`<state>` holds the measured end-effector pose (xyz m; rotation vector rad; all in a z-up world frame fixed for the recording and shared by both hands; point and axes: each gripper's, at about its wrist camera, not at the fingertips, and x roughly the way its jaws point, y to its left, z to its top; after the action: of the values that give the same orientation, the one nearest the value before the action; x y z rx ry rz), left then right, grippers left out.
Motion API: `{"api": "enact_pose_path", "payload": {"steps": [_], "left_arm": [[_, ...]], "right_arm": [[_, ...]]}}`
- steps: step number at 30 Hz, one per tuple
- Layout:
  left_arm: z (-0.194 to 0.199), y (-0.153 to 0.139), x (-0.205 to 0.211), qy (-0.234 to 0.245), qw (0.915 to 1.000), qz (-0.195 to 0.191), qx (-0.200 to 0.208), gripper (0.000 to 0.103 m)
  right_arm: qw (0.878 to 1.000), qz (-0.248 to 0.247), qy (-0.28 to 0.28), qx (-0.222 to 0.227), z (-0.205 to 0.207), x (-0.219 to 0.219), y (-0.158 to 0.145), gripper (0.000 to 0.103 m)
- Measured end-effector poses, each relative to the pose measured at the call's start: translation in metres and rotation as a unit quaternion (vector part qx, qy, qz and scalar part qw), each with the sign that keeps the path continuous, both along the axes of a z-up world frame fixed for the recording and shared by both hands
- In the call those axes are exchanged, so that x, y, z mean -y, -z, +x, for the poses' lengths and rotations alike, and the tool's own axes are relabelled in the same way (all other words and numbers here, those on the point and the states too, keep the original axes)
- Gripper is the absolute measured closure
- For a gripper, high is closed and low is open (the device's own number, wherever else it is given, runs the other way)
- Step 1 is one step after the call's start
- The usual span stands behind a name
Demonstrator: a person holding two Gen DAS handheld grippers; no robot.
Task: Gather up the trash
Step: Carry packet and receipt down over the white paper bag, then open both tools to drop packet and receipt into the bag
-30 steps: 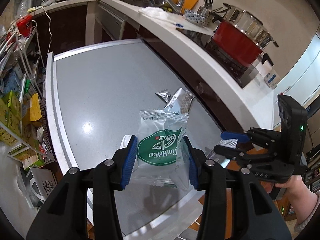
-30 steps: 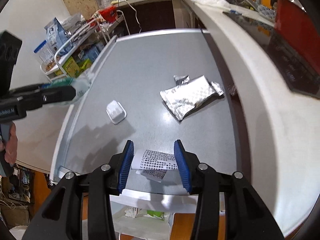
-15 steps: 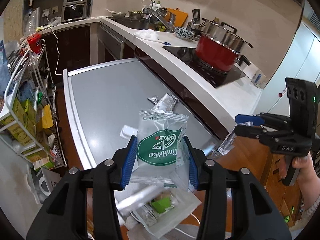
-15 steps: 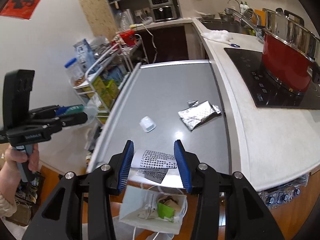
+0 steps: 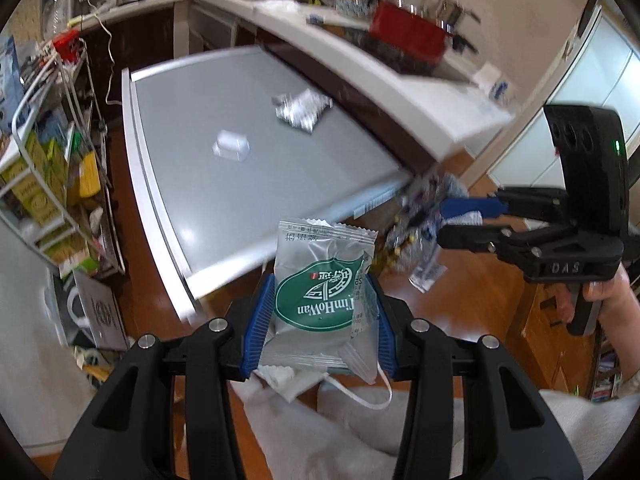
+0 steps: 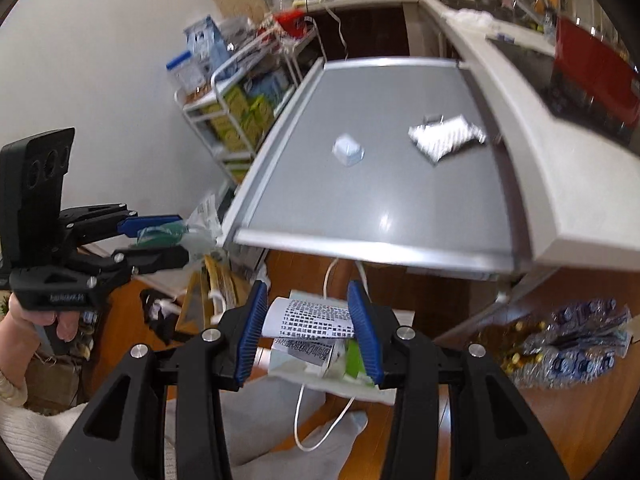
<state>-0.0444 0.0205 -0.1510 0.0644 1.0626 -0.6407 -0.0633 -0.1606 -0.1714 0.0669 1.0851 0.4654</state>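
Observation:
My left gripper [image 5: 320, 320] is shut on a clear snack wrapper with a green TimHoWan label [image 5: 324, 300], held off the table's near end above a white paper bag [image 5: 296, 384] on the floor. My right gripper [image 6: 308, 328] is shut on a printed paper receipt [image 6: 312, 318], also above that white bag [image 6: 332, 376], which holds green trash. On the grey table [image 5: 224, 184] lie a silver foil wrapper [image 5: 302, 110] and a small white plastic cup [image 5: 232, 146]; both also show in the right wrist view, the wrapper [image 6: 446, 140] and the cup [image 6: 348, 150].
A white counter [image 5: 384, 80] with a red pot [image 5: 408, 34] runs along the table's right. A wire rack of boxes [image 5: 44, 176] stands on its left. A plastic bag of items [image 6: 572, 348] lies on the wooden floor.
Both grippers have pulled back from the table and dropped lower, each still holding its piece. The white bag now sits right under them.

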Motion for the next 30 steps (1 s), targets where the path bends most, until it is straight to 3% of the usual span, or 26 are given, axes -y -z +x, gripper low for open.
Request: {"api": "enact_pose_path", "payload": {"steps": [7,13,15,16,18,19,28,30], "left_arm": [[-0.013,0.062,0.01,0.006,0.9979,0.025,-0.059,0.057],[-0.005,0.102,0.02,-0.001,0.9951,0.032,-0.093,0.056],[-0.002,0.109,0.022,0.001,0.9944,0.037,-0.099,0.042],[-0.001,0.112,0.024,0.002,0.9941,0.037,-0.102,0.038],[0.002,0.116,0.025,0.0,0.9938,0.043,-0.103,0.02],[0.004,0.117,0.024,-0.002,0.9935,0.043,-0.106,0.017],[0.011,0.108,0.01,-0.029,0.9929,0.044,-0.107,0.017],[0.012,0.104,0.006,-0.037,0.9927,0.048,-0.104,0.017]], "right_arm": [[0.999,-0.001,0.02,-0.05,-0.001,0.0,0.057,0.061],[0.996,-0.002,0.042,-0.078,0.013,0.002,0.089,0.061],[0.995,-0.005,0.047,-0.085,0.017,0.002,0.096,0.06],[0.995,-0.007,0.051,-0.088,0.018,0.003,0.098,0.057],[0.995,-0.011,0.06,-0.083,0.018,0.005,0.097,0.037],[0.995,-0.013,0.066,-0.078,0.018,0.007,0.095,0.035],[0.993,-0.01,0.099,-0.067,0.021,0.027,0.076,0.03],[0.993,-0.019,0.104,-0.061,0.021,0.029,0.07,0.024]]}}
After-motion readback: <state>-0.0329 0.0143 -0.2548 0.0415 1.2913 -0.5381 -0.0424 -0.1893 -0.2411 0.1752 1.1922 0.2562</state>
